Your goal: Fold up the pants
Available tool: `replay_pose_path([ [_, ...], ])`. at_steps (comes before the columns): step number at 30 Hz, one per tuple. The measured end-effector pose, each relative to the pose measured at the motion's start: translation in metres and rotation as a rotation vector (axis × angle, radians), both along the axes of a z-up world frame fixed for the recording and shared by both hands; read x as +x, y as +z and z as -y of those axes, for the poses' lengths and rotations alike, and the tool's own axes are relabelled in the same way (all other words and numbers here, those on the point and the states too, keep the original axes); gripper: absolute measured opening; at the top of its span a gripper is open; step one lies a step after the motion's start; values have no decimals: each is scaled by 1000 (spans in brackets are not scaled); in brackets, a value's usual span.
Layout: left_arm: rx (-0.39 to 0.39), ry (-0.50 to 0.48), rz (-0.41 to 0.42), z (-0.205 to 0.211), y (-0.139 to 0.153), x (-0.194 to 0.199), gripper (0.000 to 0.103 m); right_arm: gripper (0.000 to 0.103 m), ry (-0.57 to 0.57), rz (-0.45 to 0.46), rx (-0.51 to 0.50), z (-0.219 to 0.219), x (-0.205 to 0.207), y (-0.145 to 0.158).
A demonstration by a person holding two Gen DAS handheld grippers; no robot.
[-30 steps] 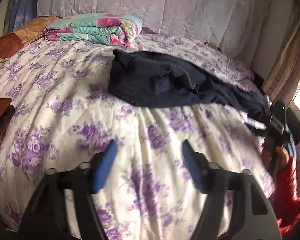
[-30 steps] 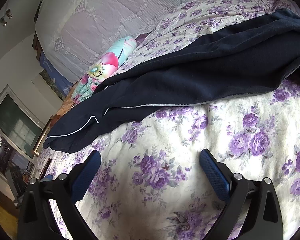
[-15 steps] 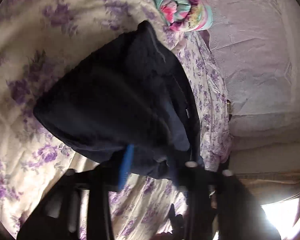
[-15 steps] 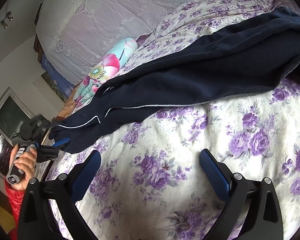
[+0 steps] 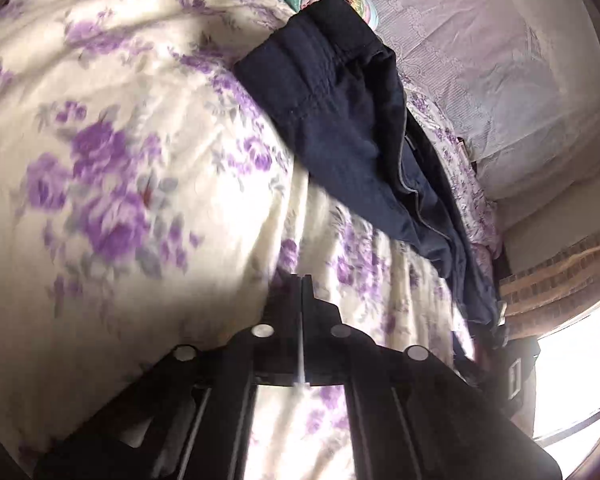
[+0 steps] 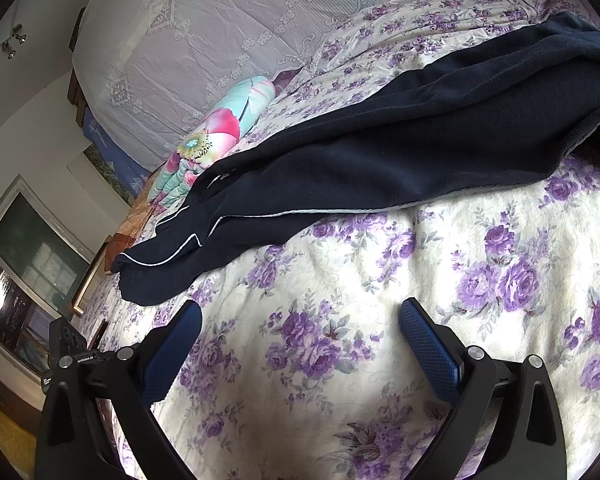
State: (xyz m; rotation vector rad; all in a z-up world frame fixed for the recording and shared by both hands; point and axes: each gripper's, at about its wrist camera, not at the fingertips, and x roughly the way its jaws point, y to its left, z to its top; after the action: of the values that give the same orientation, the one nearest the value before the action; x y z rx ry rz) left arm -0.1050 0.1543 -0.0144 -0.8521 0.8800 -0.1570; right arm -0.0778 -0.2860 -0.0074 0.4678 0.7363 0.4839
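On floral purple-and-cream bedspread, dark navy pants lie unfolded. Left gripper, spread wide a second ago, now pinched together, apparently empty; right gripper unchanged, wide, hovering. Fold not begun.

Bed wearing a purple-flowered quilt; lace-draped headboard standing behind; folded floral blanket lying near it; window glaring bright; pale wall carrying pictures.
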Motion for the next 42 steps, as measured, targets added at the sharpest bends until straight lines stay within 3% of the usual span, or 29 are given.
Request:
replay_pose_path([
  [2,-75,0,7,-4,2,4,26,100,0,0,-2,0,0,0],
  [4,-117,7,20,-7,13,5,55,100,0,0,-2,0,0,0],
  [6,-110,30,32,-7,22,6,70,100,0,1,0,0,0,0],
  [9,-49,71,36,-4,40,15,80,100,0,2,1,0,0,0],
  [11,-72,88,14,-9,41,19,81,100,0,2,0,0,0,0],
  [14,-221,122,-42,-26,37,32,81,100,0,2,0,0,0,0],
  [16,-272,161,-62,-31,42,45,81,100,0,1,-4,0,0,-1],
  [23,-272,239,-161,-22,67,94,81,100,0,0,-13,-2,2,-1],
  [26,-249,278,-210,-22,59,107,80,100,0,1,-15,-2,2,-1],
  [28,-250,299,-241,-25,48,112,61,100,0,1,-15,-2,2,-1],
  [29,-253,295,-235,-28,46,111,51,100,0,1,-15,-2,2,-1],
  [30,-257,264,-208,-28,44,112,22,100,0,1,-16,-2,2,-1],
  [31,-251,238,-192,-28,45,114,15,100,0,1,-16,-2,2,-1],
  [37,-220,122,-91,-21,46,80,12,100,1,2,-10,-2,2,-2],
  [40,-205,0,2,-7,42,43,12,100,1,2,-8,-1,2,-2],
  [42,-149,-70,39,5,32,14,12,100,1,2,-7,-1,3,-2],
])
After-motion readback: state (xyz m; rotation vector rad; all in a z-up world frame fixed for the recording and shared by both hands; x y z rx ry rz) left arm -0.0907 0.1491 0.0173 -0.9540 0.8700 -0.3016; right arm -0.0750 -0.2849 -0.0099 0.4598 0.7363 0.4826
